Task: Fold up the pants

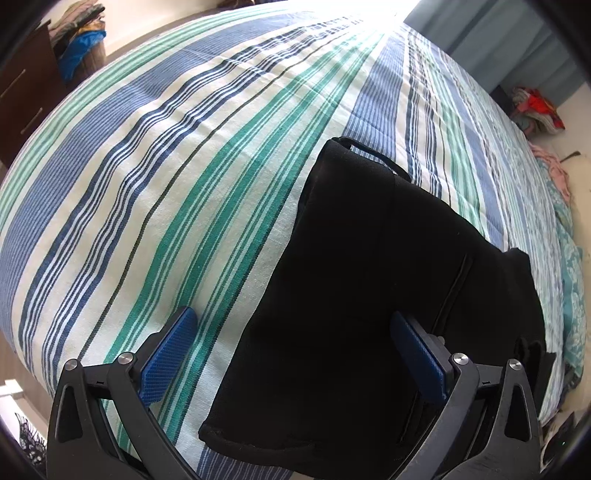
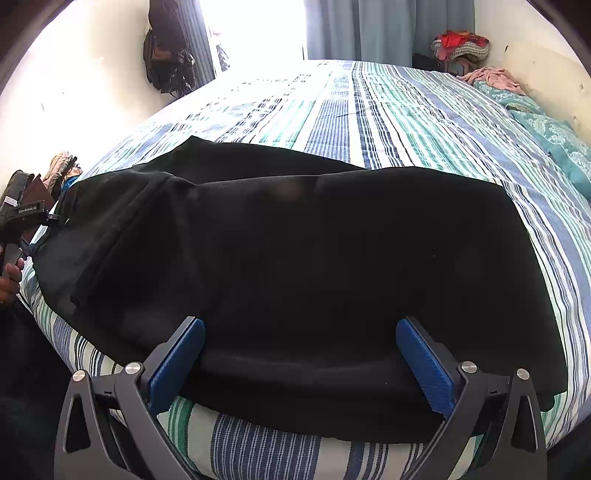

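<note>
Black pants (image 1: 376,280) lie folded flat on a striped bedspread (image 1: 177,177), near the bed's front edge. My left gripper (image 1: 293,343) is open and empty, hovering over the pants' near left corner, its left pad over bare bedspread. In the right wrist view the pants (image 2: 295,258) spread wide across the bedspread (image 2: 406,122). My right gripper (image 2: 300,350) is open and empty, its fingers straddling the pants' near edge. The left gripper's body (image 2: 22,218) shows at the far left, held by a hand.
A dark dresser (image 1: 22,103) and a basket of clothes (image 1: 81,44) stand left of the bed. Clothes piles (image 2: 461,46) and a teal pillow (image 2: 554,140) sit at the far right. A bag (image 2: 166,48) hangs on the wall. Curtains (image 2: 388,26) hang behind.
</note>
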{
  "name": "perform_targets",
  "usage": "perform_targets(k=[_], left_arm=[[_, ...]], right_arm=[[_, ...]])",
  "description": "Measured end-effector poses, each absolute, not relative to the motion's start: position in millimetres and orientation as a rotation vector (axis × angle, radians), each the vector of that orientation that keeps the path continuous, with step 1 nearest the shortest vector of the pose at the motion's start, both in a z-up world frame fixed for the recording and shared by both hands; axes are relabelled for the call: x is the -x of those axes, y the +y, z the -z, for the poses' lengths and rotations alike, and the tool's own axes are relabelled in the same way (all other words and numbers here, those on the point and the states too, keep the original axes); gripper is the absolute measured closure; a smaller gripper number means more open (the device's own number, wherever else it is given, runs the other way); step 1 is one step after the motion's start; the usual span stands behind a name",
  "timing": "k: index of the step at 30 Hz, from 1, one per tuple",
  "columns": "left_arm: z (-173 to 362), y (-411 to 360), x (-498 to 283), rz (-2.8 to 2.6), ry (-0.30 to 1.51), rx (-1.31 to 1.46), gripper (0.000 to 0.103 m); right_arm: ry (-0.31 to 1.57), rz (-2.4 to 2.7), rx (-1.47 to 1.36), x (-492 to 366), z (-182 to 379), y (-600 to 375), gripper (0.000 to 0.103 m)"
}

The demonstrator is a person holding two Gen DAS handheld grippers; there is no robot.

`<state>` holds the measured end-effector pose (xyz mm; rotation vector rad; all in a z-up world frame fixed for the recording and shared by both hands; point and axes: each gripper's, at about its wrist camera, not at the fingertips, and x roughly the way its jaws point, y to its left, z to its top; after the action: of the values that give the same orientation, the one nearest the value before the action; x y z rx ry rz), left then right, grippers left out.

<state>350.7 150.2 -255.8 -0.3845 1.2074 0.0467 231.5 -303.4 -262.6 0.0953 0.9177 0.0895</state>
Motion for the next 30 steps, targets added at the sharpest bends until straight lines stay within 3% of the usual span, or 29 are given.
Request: perform_targets(k=[7,10,12,14,17,19,30], left_arm=[[254.6,157.5,-346.2,-0.035,1.21,0.414,0.0],[251.0,155.7,-344.3,-0.025,1.212,0.429,0.01],[245.7,152.1,-342.8,0.021,1.203,0.439,0.033],[241.1,148.2,-341.7,0.037,1.2,0.429,0.044],[230.6,152.0,-336.5,0.021,1.19,0.443,0.078],[219.6,154.6,-331.7,0.022,1.178,0.465,0.086],[143.5,103.2,-324.1,0.099,1.121,0.374,0.093]], right_arm=[[0.917,-0.091,-0.094,-231.6,262.7,-303.8,0.0],[0.915,-0.094,-0.091,-231.0,262.9,-303.8,0.0],[0.914,-0.094,-0.09,-230.6,263.0,-303.8,0.0],[0.913,-0.094,-0.09,-230.4,263.2,-303.8,0.0],[0.914,-0.094,-0.089,-230.2,263.3,-303.8,0.0],[0.915,-0.094,-0.088,-230.4,263.1,-304.3,0.0],[0.927,-0.092,-0.085,-232.3,262.1,-305.7,0.0]])
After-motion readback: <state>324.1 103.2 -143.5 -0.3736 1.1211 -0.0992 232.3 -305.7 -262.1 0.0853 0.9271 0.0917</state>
